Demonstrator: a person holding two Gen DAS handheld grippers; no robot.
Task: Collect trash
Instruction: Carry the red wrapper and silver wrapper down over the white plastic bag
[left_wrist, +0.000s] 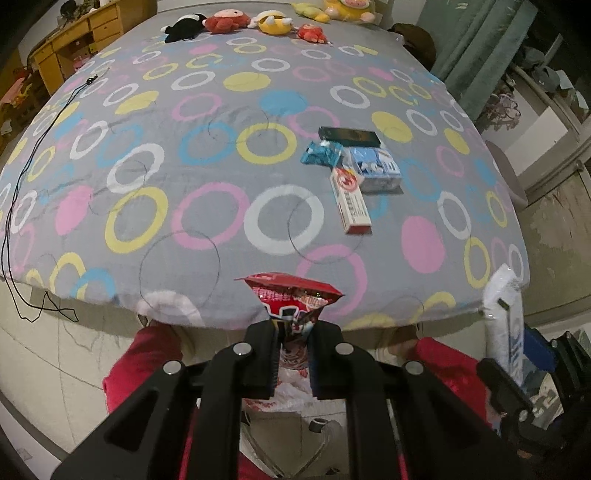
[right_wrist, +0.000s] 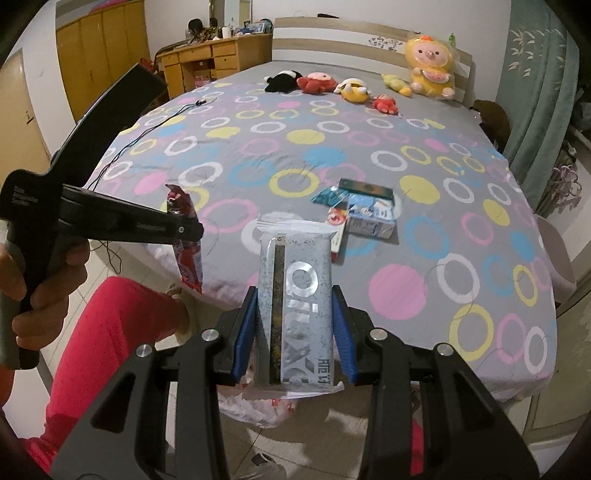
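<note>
Left gripper (left_wrist: 293, 332) clenched on a red snack wrapper (left_wrist: 295, 295), which sticks out past the fingertips. Right gripper (right_wrist: 294, 314) grasps a silver packet (right_wrist: 295, 295) flat between its blue pads (right_wrist: 246, 325). White plastic bag (right_wrist: 258, 406) on floor below. Farther off on the bed (left_wrist: 221, 221): red-white box (left_wrist: 349, 199), blue packs (left_wrist: 376, 168).

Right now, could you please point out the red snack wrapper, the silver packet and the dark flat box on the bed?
red snack wrapper (left_wrist: 295, 291): left wrist view, its crinkled top above the jaws.
silver packet (right_wrist: 295, 284): right wrist view, its printed face.
dark flat box (left_wrist: 349, 135): left wrist view, its top face.
</note>
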